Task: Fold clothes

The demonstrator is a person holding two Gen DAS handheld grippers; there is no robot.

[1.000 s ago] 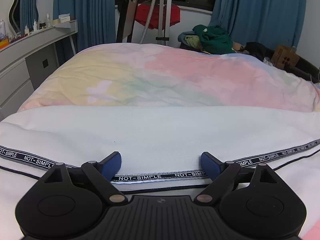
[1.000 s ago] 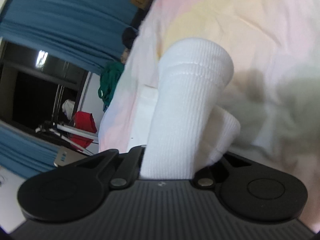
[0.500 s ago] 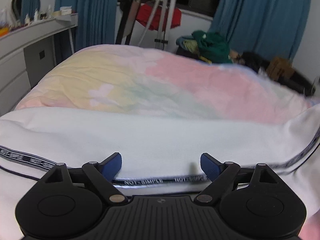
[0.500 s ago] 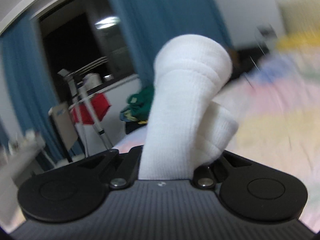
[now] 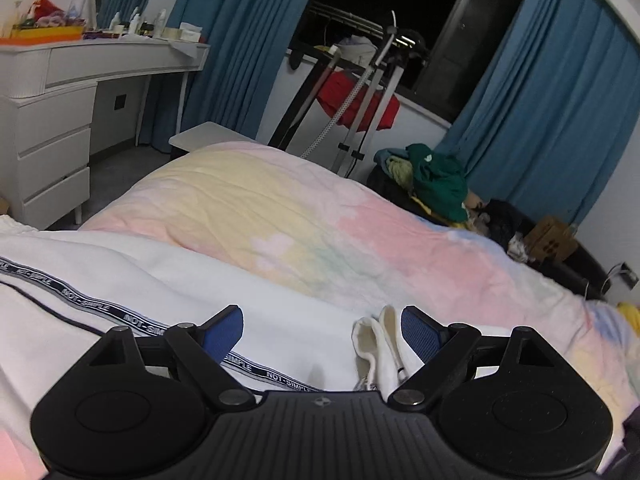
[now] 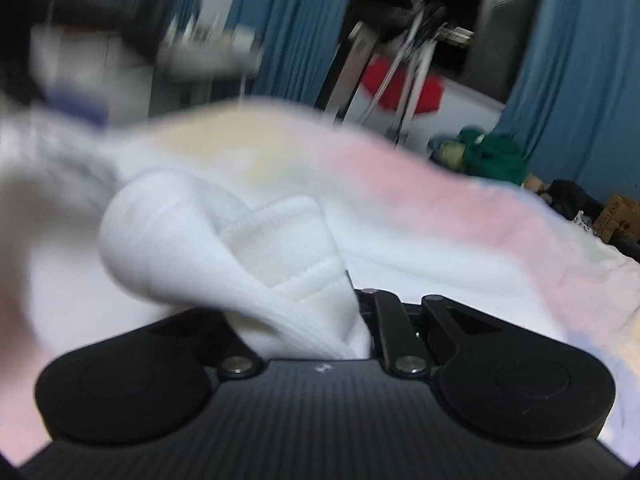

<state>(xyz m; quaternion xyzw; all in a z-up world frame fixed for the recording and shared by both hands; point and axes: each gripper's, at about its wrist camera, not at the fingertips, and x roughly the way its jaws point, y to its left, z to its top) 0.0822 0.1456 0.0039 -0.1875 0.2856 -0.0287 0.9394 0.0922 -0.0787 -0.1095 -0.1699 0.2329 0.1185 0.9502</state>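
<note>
- The left gripper stands wide, its blue pads apart and pressing on nothing.
- Under and between those pads lies the white garment, spread on the near end of the bed.
- A black band with white letters runs across the garment, passing below the left pad.
- Just inside the right pad of that gripper a ribbed cuff of the garment stands up in a fold; whether it touches the pad cannot be told.
- The right gripper is clamped narrow on a thick white fold of the garment, ribbed cloth bunched up in front of its jaws and leaning to the left; this view is blurred.
- Behind that fold more white cloth lies over the bed.
- The pastel quilt covers the bed beyond the garment, yellow on the left, pink on the right.
- Left of the bed stands a white dresser with bottles and small clutter on top.
- Beyond the far end of the bed a metal rack carries a red cloth.
- Right of the bed's far end sits a heap of green clothes, and further right a cardboard box.
- Blue curtains flank a dark window behind all of it.
</note>
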